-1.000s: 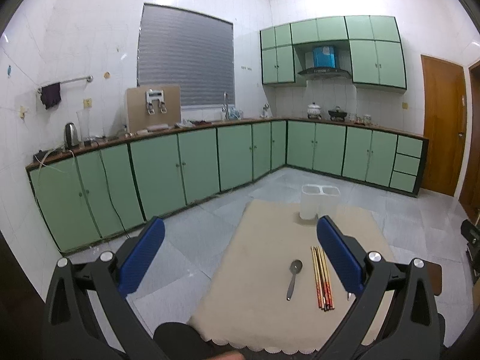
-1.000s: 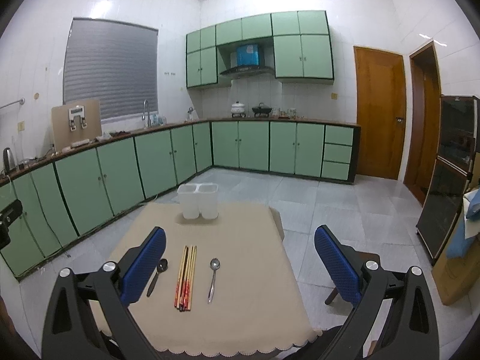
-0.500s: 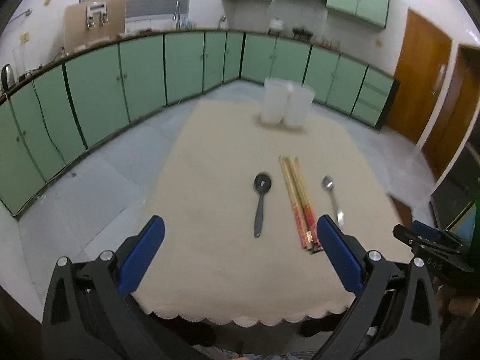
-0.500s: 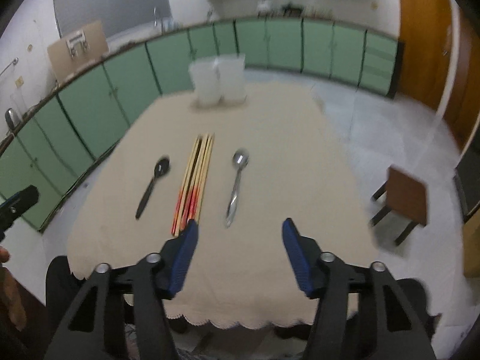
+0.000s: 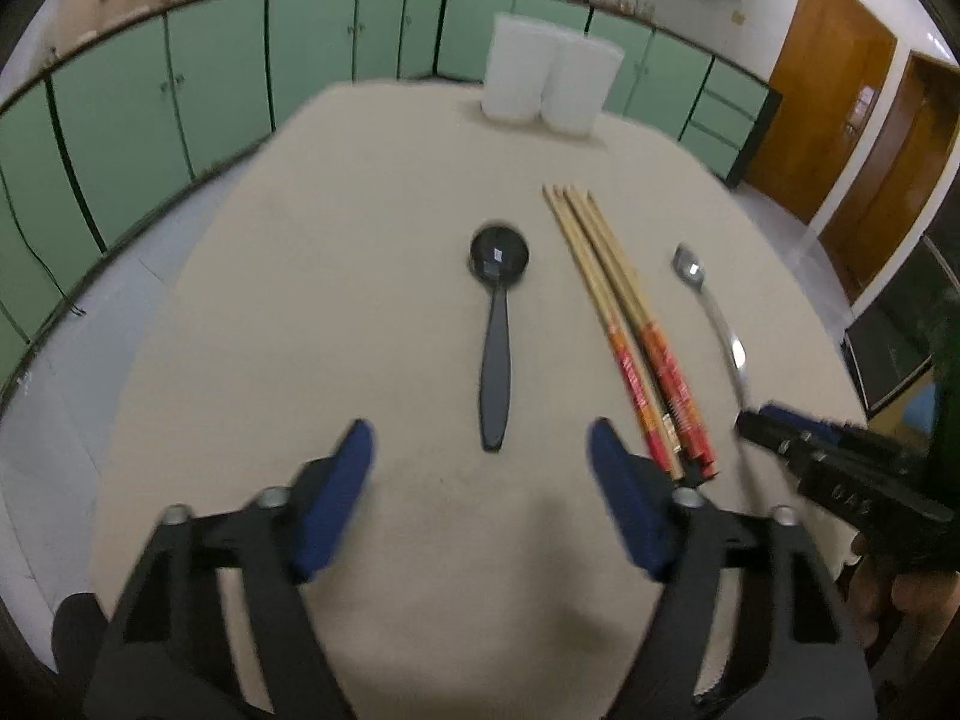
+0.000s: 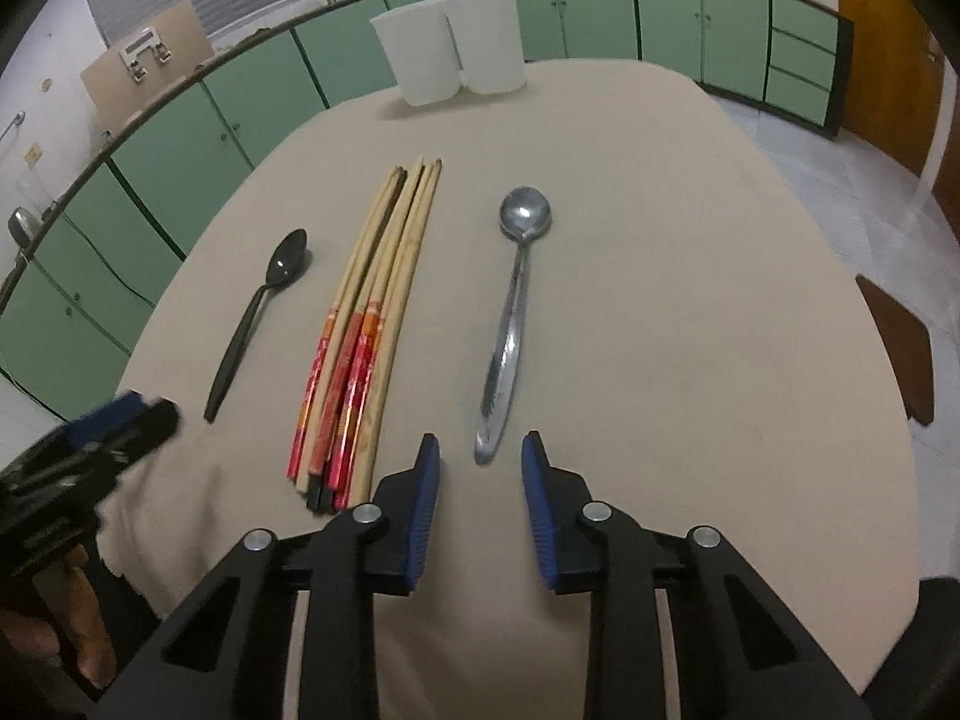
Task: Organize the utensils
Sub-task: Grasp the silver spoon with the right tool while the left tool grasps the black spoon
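A black spoon (image 5: 495, 348) (image 6: 252, 318), a bundle of wooden chopsticks (image 5: 630, 330) (image 6: 369, 324) with red ends and a steel spoon (image 5: 714, 312) (image 6: 510, 330) lie side by side on the beige tablecloth (image 5: 360, 276). My left gripper (image 5: 480, 444) hovers just short of the black spoon's handle end, its jaws closing with nothing between them. My right gripper (image 6: 480, 447) sits at the steel spoon's handle tip, jaws closing, the tip just ahead of the blue pads (image 6: 423, 498) and not pressed. A white two-part holder (image 5: 549, 81) (image 6: 453, 36) stands at the far edge.
Green cabinets (image 5: 180, 78) line the walls beyond the table. A brown stool (image 6: 900, 342) stands at the table's right side. Wooden doors (image 5: 840, 102) are at the far right. A hand (image 6: 78, 618) holds the left gripper at the lower left of the right wrist view.
Both grippers have dropped and tilted down toward the table, coming close to the utensils. Both jaw pairs have narrowed, the right one much more.
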Demonstrator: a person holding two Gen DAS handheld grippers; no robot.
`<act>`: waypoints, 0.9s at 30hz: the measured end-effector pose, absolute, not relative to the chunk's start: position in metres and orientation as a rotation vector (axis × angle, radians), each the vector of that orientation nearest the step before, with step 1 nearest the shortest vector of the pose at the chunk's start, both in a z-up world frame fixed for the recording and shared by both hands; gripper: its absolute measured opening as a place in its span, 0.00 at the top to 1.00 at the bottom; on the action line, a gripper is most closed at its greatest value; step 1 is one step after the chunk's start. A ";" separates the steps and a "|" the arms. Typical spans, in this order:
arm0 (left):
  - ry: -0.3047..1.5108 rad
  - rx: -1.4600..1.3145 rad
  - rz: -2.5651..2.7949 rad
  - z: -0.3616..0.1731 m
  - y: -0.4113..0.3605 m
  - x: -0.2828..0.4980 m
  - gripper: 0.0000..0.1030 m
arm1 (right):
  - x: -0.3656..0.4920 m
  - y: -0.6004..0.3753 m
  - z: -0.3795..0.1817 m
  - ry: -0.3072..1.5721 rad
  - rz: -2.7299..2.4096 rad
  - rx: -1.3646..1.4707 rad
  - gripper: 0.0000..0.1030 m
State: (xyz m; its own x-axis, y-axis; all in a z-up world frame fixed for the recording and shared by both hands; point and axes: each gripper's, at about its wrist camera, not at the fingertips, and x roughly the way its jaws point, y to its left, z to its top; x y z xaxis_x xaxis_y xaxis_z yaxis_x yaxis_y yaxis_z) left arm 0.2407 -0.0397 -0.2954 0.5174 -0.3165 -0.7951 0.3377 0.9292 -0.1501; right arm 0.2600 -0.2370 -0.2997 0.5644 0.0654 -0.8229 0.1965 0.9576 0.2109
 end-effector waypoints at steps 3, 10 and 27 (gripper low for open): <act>0.953 0.043 -0.382 -0.303 -0.040 0.244 0.36 | 0.267 -0.236 -0.301 0.958 -0.079 0.260 0.72; 0.941 0.108 -0.382 -0.313 -0.056 0.247 0.50 | 0.270 -0.241 -0.305 0.925 -0.093 0.224 0.88; 0.898 0.109 -0.413 -0.282 -0.068 0.245 0.90 | 0.271 -0.249 -0.287 0.911 -0.098 0.234 0.91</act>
